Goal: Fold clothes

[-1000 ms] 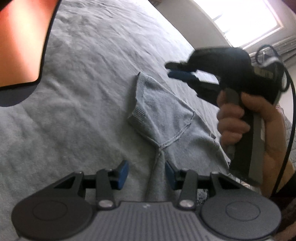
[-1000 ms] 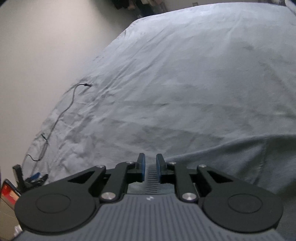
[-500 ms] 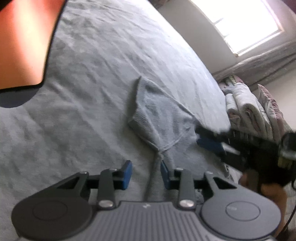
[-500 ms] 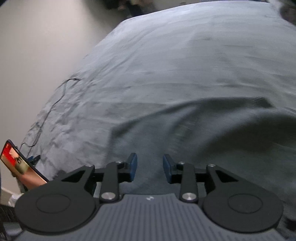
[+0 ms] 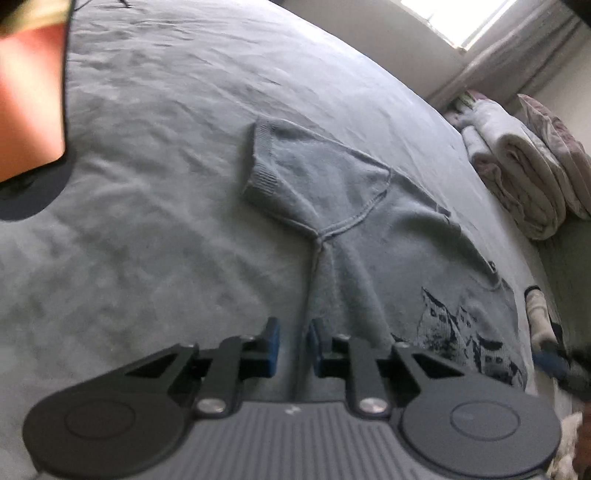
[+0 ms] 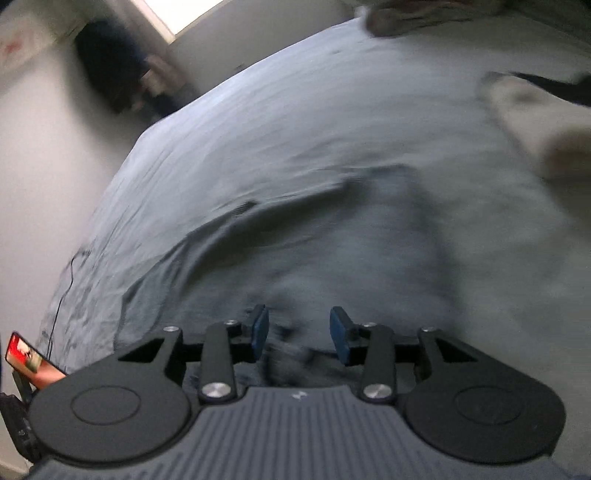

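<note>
A wide bed (image 5: 155,155) covered in a grey-blue spread fills most of the room, its cloth lightly creased all over; spread flat on it lies a grey T-shirt (image 5: 369,236), nearly the same colour as the cover, one short sleeve (image 5: 291,173) with its ribbed cuff pointing away toward the far side and a dark printed picture of houses (image 5: 461,328) on its chest near the right edge of the left wrist view; beyond the shirt, at the far right by the curtained window (image 5: 480,26), sits a stack of folded pale bedding (image 5: 524,173); in the right wrist view, which is smeared with motion, the same shirt (image 6: 332,258) shows as a darker patch on the bed with a pale bundle of fabric (image 6: 535,122) lying to its upper right; a thin black cable (image 6: 66,273) trails over the left edge of the bed, and a phone with a red screen (image 6: 29,358) stands at the lower left; the left gripper (image 5: 293,347) hangs low over the shirt's side seam, its blue pads a narrow gap apart with the seam running up between them, and the jaws have just been closing, though the pads do not press the cloth; the right gripper (image 6: 298,334) hovers above the shirt's chest, jaws standing apart and just lately opening, nothing caught between them.
</note>
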Motion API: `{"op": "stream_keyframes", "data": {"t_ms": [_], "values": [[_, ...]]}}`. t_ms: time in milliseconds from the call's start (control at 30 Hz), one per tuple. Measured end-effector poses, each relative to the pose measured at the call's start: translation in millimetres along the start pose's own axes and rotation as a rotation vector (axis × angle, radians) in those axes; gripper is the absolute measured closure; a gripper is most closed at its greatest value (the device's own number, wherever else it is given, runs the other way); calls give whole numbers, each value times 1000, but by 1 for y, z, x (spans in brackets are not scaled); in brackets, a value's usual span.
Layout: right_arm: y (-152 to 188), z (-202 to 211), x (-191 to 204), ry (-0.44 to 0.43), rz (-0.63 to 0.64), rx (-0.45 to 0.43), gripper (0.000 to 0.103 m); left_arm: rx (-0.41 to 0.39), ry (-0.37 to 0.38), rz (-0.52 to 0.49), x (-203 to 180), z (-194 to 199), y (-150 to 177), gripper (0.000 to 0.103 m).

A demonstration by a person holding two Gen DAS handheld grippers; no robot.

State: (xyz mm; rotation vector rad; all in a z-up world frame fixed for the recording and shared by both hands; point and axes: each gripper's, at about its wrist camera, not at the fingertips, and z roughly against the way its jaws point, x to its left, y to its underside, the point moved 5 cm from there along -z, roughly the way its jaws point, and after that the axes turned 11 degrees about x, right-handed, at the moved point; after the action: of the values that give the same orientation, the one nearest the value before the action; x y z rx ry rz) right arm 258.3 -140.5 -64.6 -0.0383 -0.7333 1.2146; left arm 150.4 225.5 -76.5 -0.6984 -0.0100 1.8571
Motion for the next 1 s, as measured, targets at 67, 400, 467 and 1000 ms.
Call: {"op": "stream_keyframes", "data": {"t_ms": [67,400,467,1000], "values": [[11,16,-25,6,-40,-17,60,-30,-4,-4,-4,5,4,84],[63,44,-107,-40,-222,-68,58,-77,62,-167,-53,7,33,84],[69,41,-113,-71,-246,-74,58,-51,34,-184,-57,-3,39,84],[26,3,-107,-302,-357,-68,57,-81,54,-225,-86,-18,37,84]]}}
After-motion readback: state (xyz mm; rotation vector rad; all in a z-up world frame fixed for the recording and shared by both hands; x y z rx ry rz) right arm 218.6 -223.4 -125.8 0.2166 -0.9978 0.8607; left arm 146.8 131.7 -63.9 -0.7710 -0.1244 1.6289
